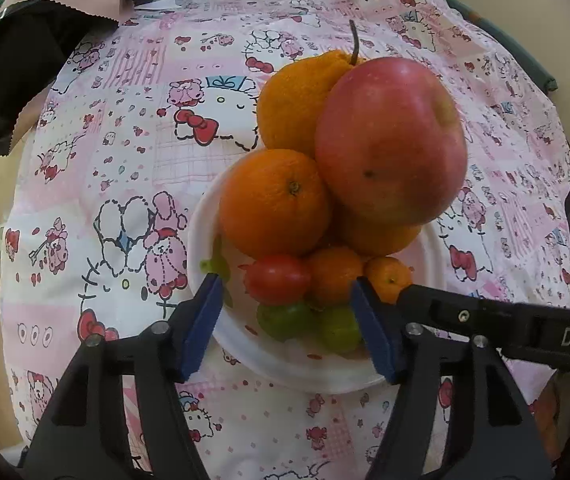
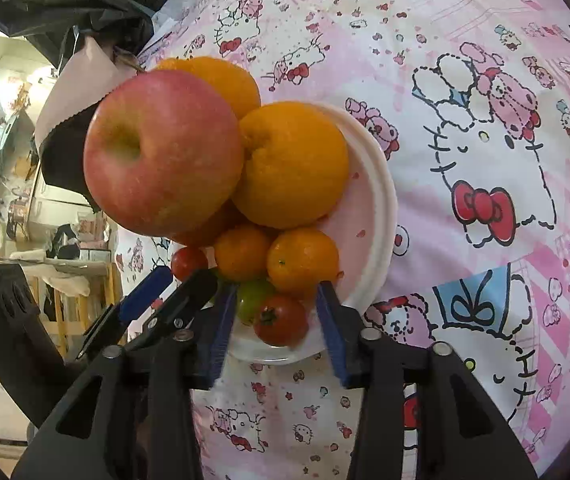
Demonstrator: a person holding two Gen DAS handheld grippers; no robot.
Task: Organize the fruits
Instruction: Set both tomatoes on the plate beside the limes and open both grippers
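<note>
A white plate [image 1: 285, 364] on the pink patterned cloth holds a heap of fruit: a red apple [image 1: 391, 140] on top, large oranges [image 1: 275, 202], small oranges [image 1: 335, 274], a cherry tomato [image 1: 277, 278] and green grapes [image 1: 285, 320]. My left gripper [image 1: 285, 320] is open and empty, its blue pads either side of the grapes at the plate's near rim. In the right wrist view the same plate [image 2: 381, 216], apple [image 2: 163, 152] and oranges [image 2: 293, 164] show. My right gripper [image 2: 279, 320] is open around a cherry tomato [image 2: 281, 320] and a green grape [image 2: 255, 298], not closed on them.
The pink cartoon-print tablecloth [image 1: 125, 200] covers the table. A black and pink bag [image 1: 25, 60] lies at the far left. The other gripper's black arm [image 1: 525, 316] reaches in from the right. Shelves and clutter [image 2: 13, 160] stand beyond the table edge.
</note>
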